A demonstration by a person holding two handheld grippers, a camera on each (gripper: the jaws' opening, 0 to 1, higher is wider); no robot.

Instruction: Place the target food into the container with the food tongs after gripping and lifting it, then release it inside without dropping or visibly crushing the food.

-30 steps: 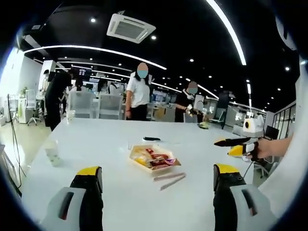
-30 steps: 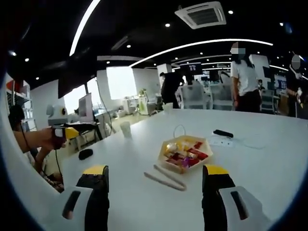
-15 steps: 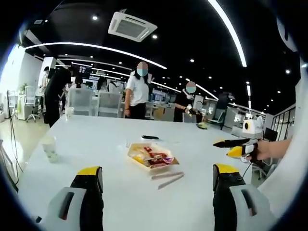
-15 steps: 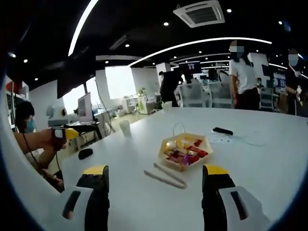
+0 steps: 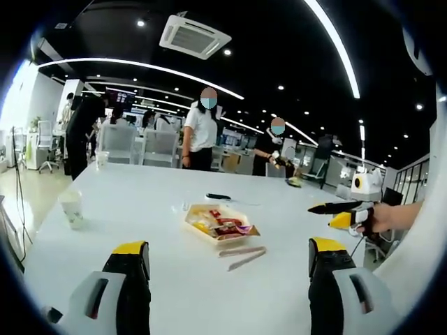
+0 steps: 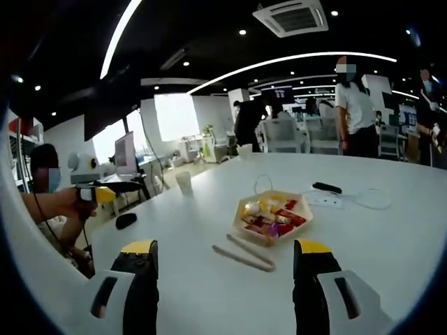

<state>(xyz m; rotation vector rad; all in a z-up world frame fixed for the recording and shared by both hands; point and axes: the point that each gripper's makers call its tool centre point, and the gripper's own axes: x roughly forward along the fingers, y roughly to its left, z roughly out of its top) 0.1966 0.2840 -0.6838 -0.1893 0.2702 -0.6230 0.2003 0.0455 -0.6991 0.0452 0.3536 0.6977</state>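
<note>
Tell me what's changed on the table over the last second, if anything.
Nothing on the table moved; only the cameras drifted slightly. The tongs lie beside the food tray, untouched. The left gripper and right gripper stay open, nothing taken hold of or let go.

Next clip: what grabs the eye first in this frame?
The hexagonal tray of bright wrapped snacks, mid-table on the white table. Beside it, on its near side, the food tongs lie flat and untouched. Both grippers, left and right, hover open, well short of them.
</note>
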